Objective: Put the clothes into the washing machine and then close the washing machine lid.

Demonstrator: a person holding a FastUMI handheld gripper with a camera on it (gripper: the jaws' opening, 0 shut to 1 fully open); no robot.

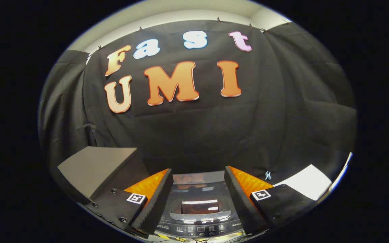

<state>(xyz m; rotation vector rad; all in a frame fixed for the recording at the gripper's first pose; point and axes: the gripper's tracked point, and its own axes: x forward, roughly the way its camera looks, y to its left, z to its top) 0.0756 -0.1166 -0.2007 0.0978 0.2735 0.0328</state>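
Grey glossy top-loading washing machine sits closed between the empty, spread claw fingers; approach it squarely.

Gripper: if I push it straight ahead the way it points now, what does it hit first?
Probably the booth's black cloth wall. The open gripper points above the washing machine, seen low between its fingers with its lid apparently shut; depth is hard to judge.
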